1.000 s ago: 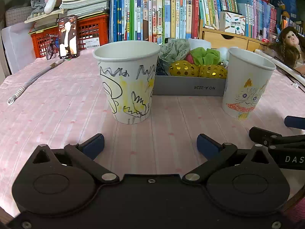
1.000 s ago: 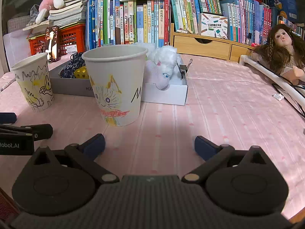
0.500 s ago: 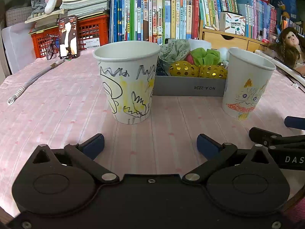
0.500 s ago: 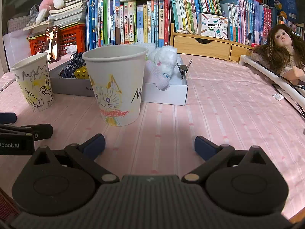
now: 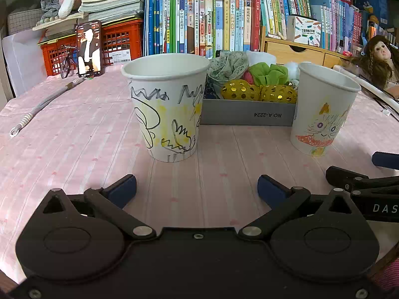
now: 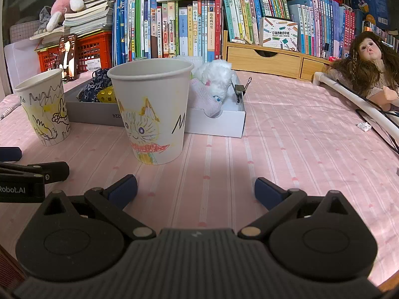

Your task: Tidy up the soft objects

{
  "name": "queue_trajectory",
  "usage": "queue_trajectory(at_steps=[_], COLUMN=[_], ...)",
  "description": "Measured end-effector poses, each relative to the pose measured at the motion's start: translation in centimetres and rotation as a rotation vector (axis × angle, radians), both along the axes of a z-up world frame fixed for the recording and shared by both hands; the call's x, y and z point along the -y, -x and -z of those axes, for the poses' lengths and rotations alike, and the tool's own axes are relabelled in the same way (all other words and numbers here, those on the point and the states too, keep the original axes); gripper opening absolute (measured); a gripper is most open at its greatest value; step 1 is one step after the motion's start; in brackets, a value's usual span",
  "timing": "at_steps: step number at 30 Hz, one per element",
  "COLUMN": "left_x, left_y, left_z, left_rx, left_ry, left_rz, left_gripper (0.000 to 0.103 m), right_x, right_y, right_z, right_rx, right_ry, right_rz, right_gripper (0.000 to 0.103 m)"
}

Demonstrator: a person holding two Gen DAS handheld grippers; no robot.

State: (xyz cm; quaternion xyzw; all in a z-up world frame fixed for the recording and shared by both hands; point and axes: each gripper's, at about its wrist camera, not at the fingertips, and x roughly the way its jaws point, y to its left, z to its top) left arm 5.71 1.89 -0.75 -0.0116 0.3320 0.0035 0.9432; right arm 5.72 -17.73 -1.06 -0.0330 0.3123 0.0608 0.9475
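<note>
A shallow grey box (image 5: 247, 118) (image 6: 214, 124) at the table's middle holds soft things: gold spotted scrunchies (image 5: 239, 91), a green one (image 5: 266, 71), a floral cloth one (image 5: 228, 66), a dark blue cloth (image 6: 96, 88), a white fluffy toy (image 6: 214, 77) and a pale pink sock (image 6: 204, 98). Two drawn-on paper cups stand in front of it: a rabbit cup (image 5: 165, 107) (image 6: 43, 107) and a cat cup (image 5: 324, 109) (image 6: 152, 111). My left gripper (image 5: 197, 189) is open and empty before the rabbit cup. My right gripper (image 6: 195, 190) is open and empty, just right of the cat cup.
Pink striped tablecloth (image 6: 286, 137). A row of books (image 5: 212, 20) and a red crate (image 5: 119, 42) stand at the back. A phone (image 5: 88, 48) leans by the crate. A doll (image 6: 369, 67) lies at far right. A binder clip (image 6: 240, 89) sits on the box rim. A cord (image 5: 37, 109) lies at left.
</note>
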Motion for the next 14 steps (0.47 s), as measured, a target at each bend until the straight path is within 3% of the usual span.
queue_trajectory(at_steps=[14], left_x=[-0.01], left_y=[-0.09], left_z=[-0.14], left_rx=[0.003], left_ry=[-0.001], left_rz=[0.0], left_gripper=[0.103], right_x=[0.01], right_y=[0.0], right_z=[0.02], right_rx=[0.0], right_ry=[0.0], right_rz=[0.0], right_gripper=[0.103])
